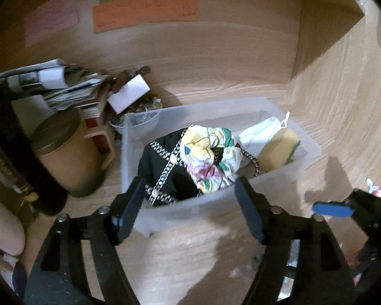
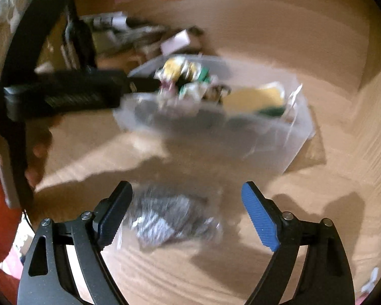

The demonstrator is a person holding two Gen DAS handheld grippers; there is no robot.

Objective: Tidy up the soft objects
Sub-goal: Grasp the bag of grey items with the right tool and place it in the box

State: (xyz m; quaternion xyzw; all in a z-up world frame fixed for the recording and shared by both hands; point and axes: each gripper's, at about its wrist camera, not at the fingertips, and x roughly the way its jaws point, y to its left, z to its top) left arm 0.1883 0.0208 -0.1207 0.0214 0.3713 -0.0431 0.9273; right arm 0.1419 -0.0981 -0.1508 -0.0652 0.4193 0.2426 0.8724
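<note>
A clear plastic bin [image 1: 279,178] stands on the wooden table and holds a black cloth with white chain print [image 1: 162,167], a floral cloth [image 1: 210,157], a white pouch [image 1: 259,132] and a yellow sponge [image 1: 276,150]. My left gripper [image 1: 188,203] is open and empty, just above the bin's near wall. My right gripper [image 2: 185,213] is open, with a grey item in a clear bag [image 2: 170,221] lying on the table between its fingers. The bin [image 2: 279,137] lies beyond it, blurred. The left gripper [image 2: 71,94] crosses that view at the left.
A brown lidded jar [image 1: 63,152], a stack of papers and books [image 1: 58,86] and a small bowl [image 1: 139,122] stand left of the bin. Coloured paper sheets [image 1: 144,10] hang on the back wall. A wooden side wall [image 1: 343,101] rises at the right.
</note>
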